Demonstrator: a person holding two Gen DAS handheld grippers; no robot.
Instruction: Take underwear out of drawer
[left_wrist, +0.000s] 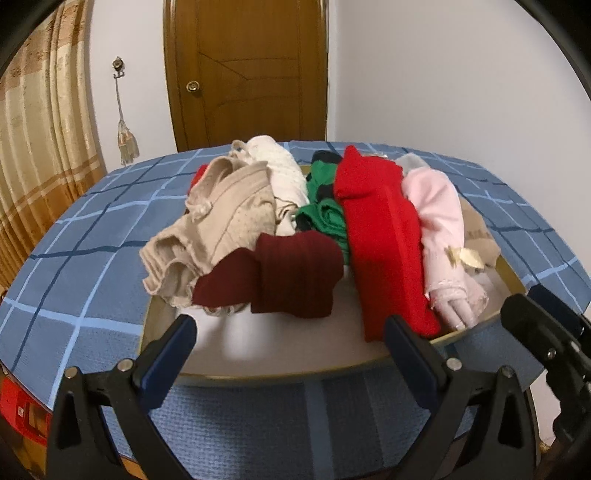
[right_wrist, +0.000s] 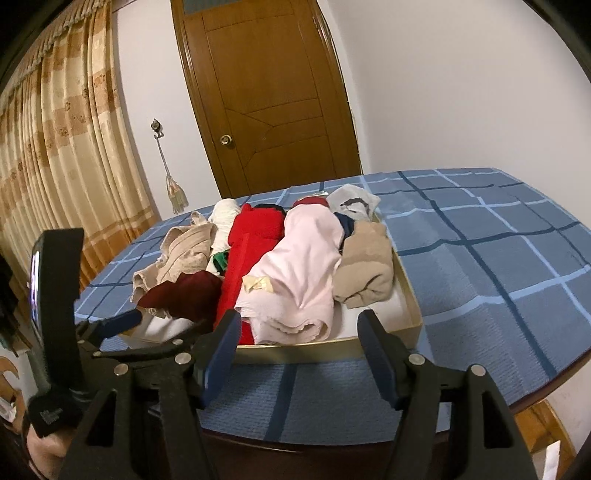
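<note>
A shallow drawer tray (left_wrist: 280, 371) (right_wrist: 412, 295) sits on a blue checked table, piled with folded underwear. In the left wrist view I see a beige piece (left_wrist: 218, 229), a maroon piece (left_wrist: 291, 277), a red piece (left_wrist: 384, 236), a green piece (left_wrist: 325, 214) and a pink piece (left_wrist: 439, 221). In the right wrist view the pink piece (right_wrist: 306, 266), red piece (right_wrist: 247, 254) and a tan piece (right_wrist: 365, 269) lie nearest. My left gripper (left_wrist: 291, 336) is open and empty at the tray's near edge. My right gripper (right_wrist: 299, 332) is open and empty before the pink piece.
The blue checked tablecloth (right_wrist: 498, 258) spreads to the right of the tray. A wooden door (right_wrist: 273, 103), a white wall and gold curtains (right_wrist: 59, 155) stand behind. The left gripper (right_wrist: 122, 321) shows at the left of the right wrist view.
</note>
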